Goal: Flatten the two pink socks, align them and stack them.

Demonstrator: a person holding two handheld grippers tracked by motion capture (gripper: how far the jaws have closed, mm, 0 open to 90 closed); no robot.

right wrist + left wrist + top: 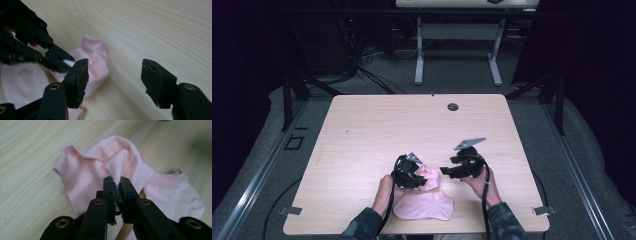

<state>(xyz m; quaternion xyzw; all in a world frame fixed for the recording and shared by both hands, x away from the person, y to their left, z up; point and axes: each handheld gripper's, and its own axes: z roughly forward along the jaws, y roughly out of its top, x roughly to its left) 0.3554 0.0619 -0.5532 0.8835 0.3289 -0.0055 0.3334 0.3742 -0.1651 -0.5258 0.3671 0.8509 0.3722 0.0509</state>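
The left gripper (117, 185) has its jaws pressed together on a raised fold of a pink sock (100, 170), pinching only a thin peak of the knit. This sock lies bunched on the wooden table (377, 130) near the person's edge. A second pink sock (424, 206) lies flat just beside it, closer to the person, and the two appear to touch or overlap where they meet.

The right gripper (113, 77) hangs above the table to the right of the bunched sock, jaws spread with nothing between them. In the right gripper view the left gripper (62, 61) is seen pinching the fabric beyond the near jaw.

Risks noted:
- The pinch takes very little fabric at the jaw tips. A quick lift or sideways pull could draw the fold out, and the sock would drop back in a heap.
- The grip sits in the middle of the sock, not at cuff or toe. Lifted from there it is likely to hang doubled, leaving the right gripper no clear edge to take.
- The right gripper's jaws stand close to the left gripper's tips. Closing in from this angle could strike them, or nip both layers at once.
- Where the socks meet, dragging the held one may pull the flat one out of place.
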